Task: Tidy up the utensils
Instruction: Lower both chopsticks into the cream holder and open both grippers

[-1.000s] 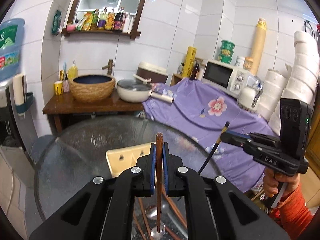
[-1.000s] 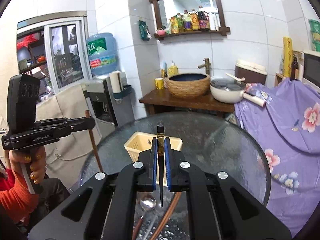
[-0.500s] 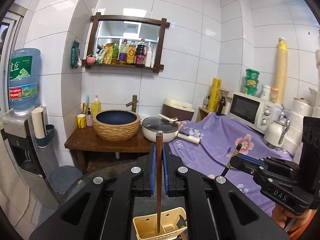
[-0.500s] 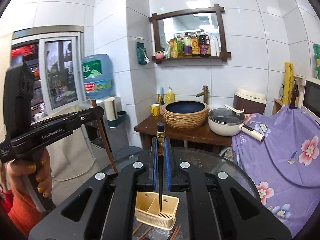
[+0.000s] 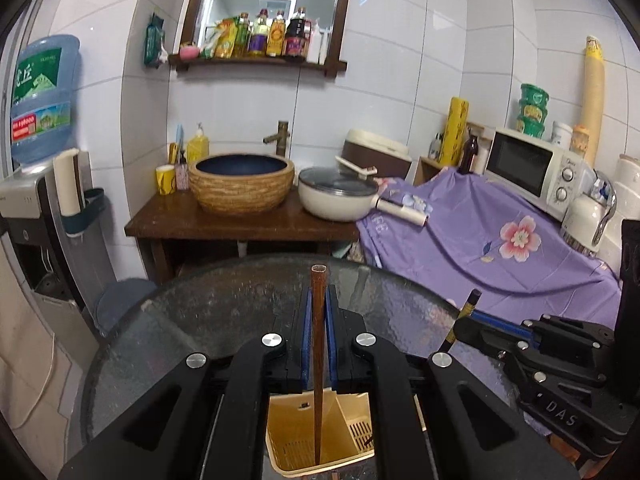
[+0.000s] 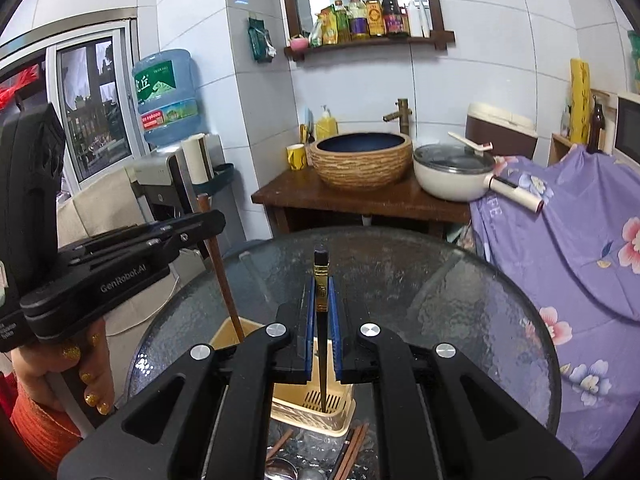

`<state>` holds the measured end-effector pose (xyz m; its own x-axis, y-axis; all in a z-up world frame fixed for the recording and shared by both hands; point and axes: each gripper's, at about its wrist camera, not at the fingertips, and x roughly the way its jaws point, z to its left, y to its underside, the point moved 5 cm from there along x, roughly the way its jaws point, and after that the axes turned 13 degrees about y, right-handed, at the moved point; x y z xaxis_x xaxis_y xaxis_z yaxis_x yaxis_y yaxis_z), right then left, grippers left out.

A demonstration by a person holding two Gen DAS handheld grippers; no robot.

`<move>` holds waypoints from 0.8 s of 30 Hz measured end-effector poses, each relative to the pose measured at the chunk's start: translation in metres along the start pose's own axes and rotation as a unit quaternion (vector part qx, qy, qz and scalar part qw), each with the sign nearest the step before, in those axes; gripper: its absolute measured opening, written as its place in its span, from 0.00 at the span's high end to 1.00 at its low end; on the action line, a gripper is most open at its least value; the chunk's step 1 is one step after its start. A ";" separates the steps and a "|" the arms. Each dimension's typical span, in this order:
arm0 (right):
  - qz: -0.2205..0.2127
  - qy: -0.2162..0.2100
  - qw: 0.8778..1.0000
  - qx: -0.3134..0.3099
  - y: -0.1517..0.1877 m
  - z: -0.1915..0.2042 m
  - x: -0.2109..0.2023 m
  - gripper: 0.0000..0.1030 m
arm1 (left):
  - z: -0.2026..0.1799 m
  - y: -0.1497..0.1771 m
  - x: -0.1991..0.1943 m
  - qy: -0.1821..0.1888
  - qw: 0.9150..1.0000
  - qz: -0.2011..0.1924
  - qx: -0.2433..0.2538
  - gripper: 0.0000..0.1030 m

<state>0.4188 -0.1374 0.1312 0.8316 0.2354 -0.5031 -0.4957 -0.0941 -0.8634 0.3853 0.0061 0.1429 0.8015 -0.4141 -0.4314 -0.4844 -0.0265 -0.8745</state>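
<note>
My left gripper is shut on a brown wooden chopstick held upright, its lower tip down inside the left compartment of the cream utensil basket. My right gripper is shut on a black chopstick with a gold band, also upright, its tip over the slotted bottom of the basket. Each gripper shows in the other's view: the right gripper at the right, the left gripper at the left. Both hang above the round glass table.
Loose chopsticks and a spoon lie on the glass in front of the basket. Behind the table stand a wooden washstand with a woven basin, a white pan, a purple flowered cover, a microwave and a water dispenser.
Both grippers carried their chopsticks forward over the basket and tilted down. The chopstick tips, earlier above loose utensils, now hang inside the basket compartments.
</note>
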 end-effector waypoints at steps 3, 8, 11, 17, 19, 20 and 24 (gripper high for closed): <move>0.005 -0.001 1.000 0.005 0.007 -0.003 0.005 0.93 | 0.003 0.012 0.011 0.000 1.000 0.015 -0.004 0.94; 0.001 0.003 1.000 0.010 0.008 -0.005 0.006 0.93 | 0.008 0.022 0.019 0.001 1.000 0.027 -0.008 0.94; -0.004 0.007 1.000 0.010 0.008 -0.006 0.006 0.93 | 0.009 0.024 0.022 0.003 1.000 0.030 -0.009 0.94; -0.022 0.023 0.999 0.020 0.008 -0.013 0.002 0.83 | 0.002 0.028 0.020 -0.001 0.999 0.029 0.014 0.92; -0.030 0.027 0.999 0.025 0.008 -0.016 -0.001 0.58 | -0.001 0.028 0.015 -0.002 0.999 0.024 0.023 0.84; -0.036 0.031 0.998 0.028 0.008 -0.017 -0.003 0.53 | -0.002 0.028 0.013 0.000 0.999 0.020 0.025 0.77; -0.043 0.037 0.998 0.027 0.010 -0.019 -0.006 0.53 | -0.006 0.028 -0.004 0.000 1.000 -0.002 0.030 0.57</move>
<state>0.4137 -0.1584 0.1250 0.8866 0.1676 -0.4312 -0.4336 -0.0239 -0.9008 0.3664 0.0009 0.1210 0.8036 -0.4132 -0.4282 -0.4595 0.0264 -0.8878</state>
